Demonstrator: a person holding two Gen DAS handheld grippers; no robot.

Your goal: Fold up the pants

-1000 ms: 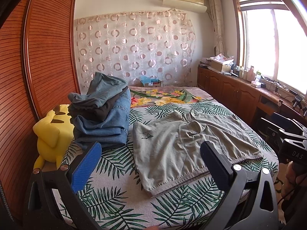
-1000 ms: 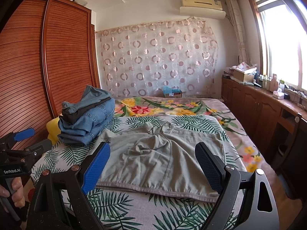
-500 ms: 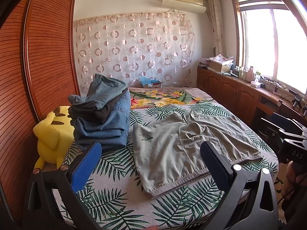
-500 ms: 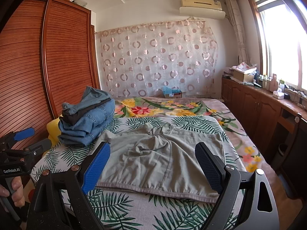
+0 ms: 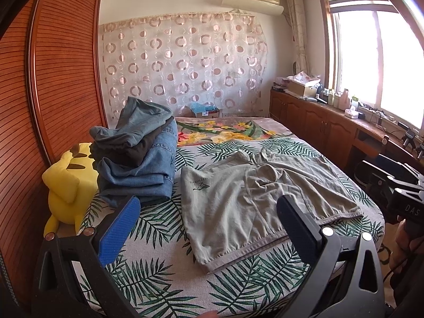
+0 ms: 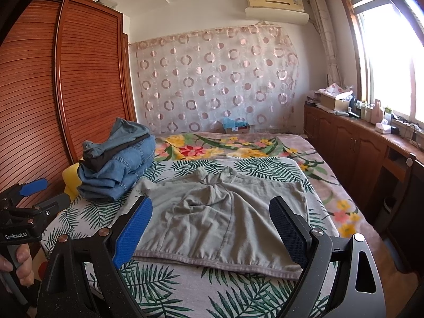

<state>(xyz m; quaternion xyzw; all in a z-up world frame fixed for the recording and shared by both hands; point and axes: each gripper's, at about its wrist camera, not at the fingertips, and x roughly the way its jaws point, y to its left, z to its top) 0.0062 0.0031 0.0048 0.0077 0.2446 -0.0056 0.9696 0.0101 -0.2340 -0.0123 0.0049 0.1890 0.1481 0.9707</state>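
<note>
Here, a pair of grey-green shorts [image 5: 254, 201] lies spread flat on the palm-leaf bedsheet [image 5: 148, 273] of a bed, waistband toward the flowered blanket [image 6: 233, 145] at the far end, hems toward both cameras. Left gripper [image 5: 209, 228] hovers above the near edge of the bed w/ fingers released and wide apart, blue pad [image 5: 120, 232] at left, nothing between them. Right gripper [image 6: 210, 228] hangs just short of the shorts' hem, fingers likewise spread wide & empty; neither touches the fabric. In the right wrist view, a hand [image 6: 18, 262] grips the handle of the left tool at the frame's lower-left edge.

Beside the shorts, on the wardrobe side, sits a stack of folded jeans [image 5: 143, 169] topped by a dark garment and a crumpled blue-grey one. A yellow plush toy [image 5: 67, 185] is wedged between that stack & the slatted wooden wardrobe [image 5: 61, 74]. Behind the bed: a circle-print curtain [image 6: 214, 82] and a wall AC unit [image 6: 277, 6]. A wooden bench [image 6: 352, 137] under the window carries boxes and bottles.
</note>
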